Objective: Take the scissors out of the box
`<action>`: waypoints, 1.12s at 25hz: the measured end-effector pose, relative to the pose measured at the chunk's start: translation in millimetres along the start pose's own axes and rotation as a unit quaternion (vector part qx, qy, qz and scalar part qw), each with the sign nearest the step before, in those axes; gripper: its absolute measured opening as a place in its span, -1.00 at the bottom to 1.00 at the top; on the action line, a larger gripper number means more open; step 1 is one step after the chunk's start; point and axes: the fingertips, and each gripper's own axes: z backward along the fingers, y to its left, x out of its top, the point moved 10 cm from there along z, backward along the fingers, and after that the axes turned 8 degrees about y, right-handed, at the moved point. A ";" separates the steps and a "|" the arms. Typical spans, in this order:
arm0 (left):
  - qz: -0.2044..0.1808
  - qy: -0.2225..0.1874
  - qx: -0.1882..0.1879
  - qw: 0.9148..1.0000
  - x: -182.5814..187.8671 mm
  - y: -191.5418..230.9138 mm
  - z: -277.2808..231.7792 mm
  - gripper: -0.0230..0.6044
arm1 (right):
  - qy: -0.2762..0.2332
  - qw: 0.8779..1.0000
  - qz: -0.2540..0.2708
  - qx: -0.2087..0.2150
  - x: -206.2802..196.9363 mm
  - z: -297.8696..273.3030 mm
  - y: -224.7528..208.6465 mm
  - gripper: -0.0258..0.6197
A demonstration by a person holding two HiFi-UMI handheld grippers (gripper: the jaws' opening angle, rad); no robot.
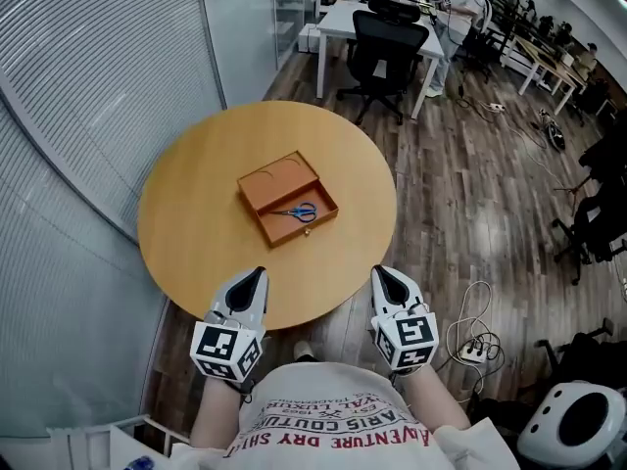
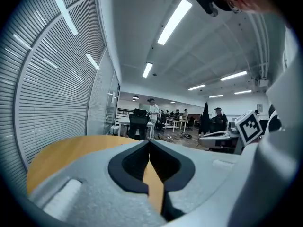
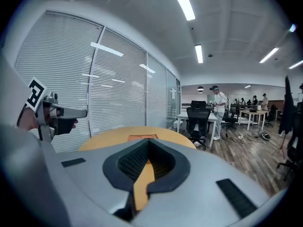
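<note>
Showing scissors (image 1: 297,211) in box (image 1: 272,184) at frame centre, long axis left-right; lying above left gripper (image 1: 256,275) and right gripper (image 1: 381,275), both closed, empty; nearer left.

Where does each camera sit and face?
Head view: on the person's head, facing steeply down at the table with the open box and scissors; left claw, right claw and shirt show.
Left gripper view: on the left claw, facing along its shut jaws over the table toward the office; the right claw's marker cube shows at right.
Right gripper view: on the right claw, facing along its shut jaws at table and box; left claw shows at left.
Shared: both gripper views catch the office chair.
</note>
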 end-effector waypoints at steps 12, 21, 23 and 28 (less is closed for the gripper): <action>0.037 0.018 0.064 0.997 -2.0 94.2 -51.7 -0.89 | 0.018 0.997 0.033 0.069 46.3 -135.0 21.3 -0.90; 0.075 0.035 0.145 0.986 -12.3 107.3 -69.1 -0.89 | 0.068 0.981 0.082 0.164 46.9 -208.6 11.1 -0.90; 0.086 0.037 0.162 0.982 -12.0 105.7 -78.2 -0.89 | 0.086 0.971 0.110 0.196 48.3 -226.0 7.2 -0.89; 0.104 0.043 0.191 0.975 -9.2 98.8 -108.8 -0.89 | 0.114 0.949 0.155 0.249 55.2 -265.5 -8.7 -0.90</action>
